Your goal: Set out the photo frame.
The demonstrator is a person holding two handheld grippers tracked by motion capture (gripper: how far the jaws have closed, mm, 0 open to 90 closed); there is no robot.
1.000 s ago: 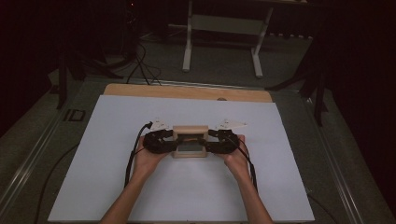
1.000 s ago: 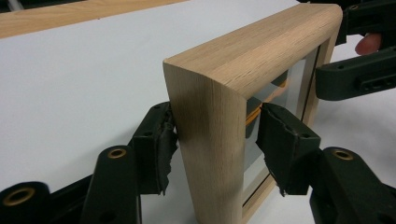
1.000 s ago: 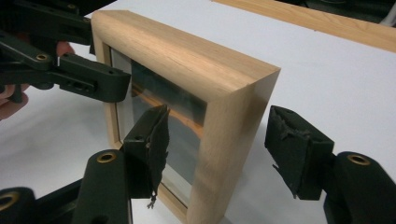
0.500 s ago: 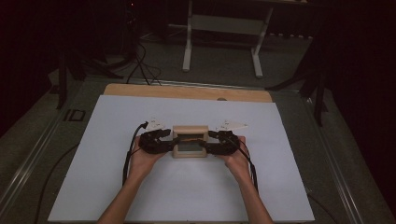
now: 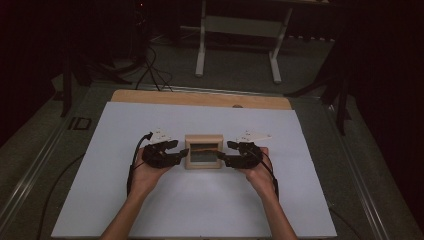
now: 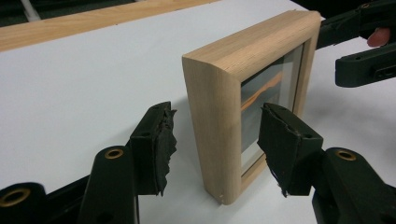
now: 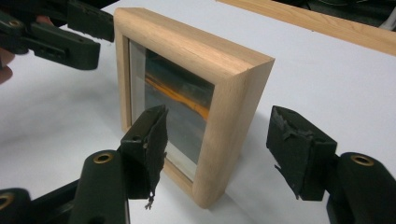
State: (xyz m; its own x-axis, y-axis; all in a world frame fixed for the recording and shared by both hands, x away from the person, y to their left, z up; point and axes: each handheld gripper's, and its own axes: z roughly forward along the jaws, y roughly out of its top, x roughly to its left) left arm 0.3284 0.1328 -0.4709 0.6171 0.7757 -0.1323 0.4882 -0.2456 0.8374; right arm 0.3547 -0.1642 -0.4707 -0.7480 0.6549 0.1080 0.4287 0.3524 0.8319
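While the wooden picture frame [image 5: 204, 151] stands upright on its edge near the middle of the white table sheet [image 5: 125, 200], we see a gripper at each of its ends. The left gripper [image 5: 177, 156] comes in from the frame's left side, and in the left gripper view its two black jaws straddle the near upright of the frame [image 6: 219, 121], one pad [image 6: 156, 142] behind it and one in front of the glass, both standing clear of the wood with a gap on either side, so it is released and grasps nothing. The right gripper [image 5: 224, 156] meets the opposite end; in the right gripper view its jaws likewise sit apart on either side of the frame's corner [image 7: 229, 126], with the front pad [image 7: 152, 140] just before the glass and the rear pad well off the back, so it too is released. Behind the glass we make out a dark picture crossed by an orange band [image 7: 180, 98]. A strip of bare wooden tabletop [image 5: 200, 98] shows beyond the far edge of the sheet.
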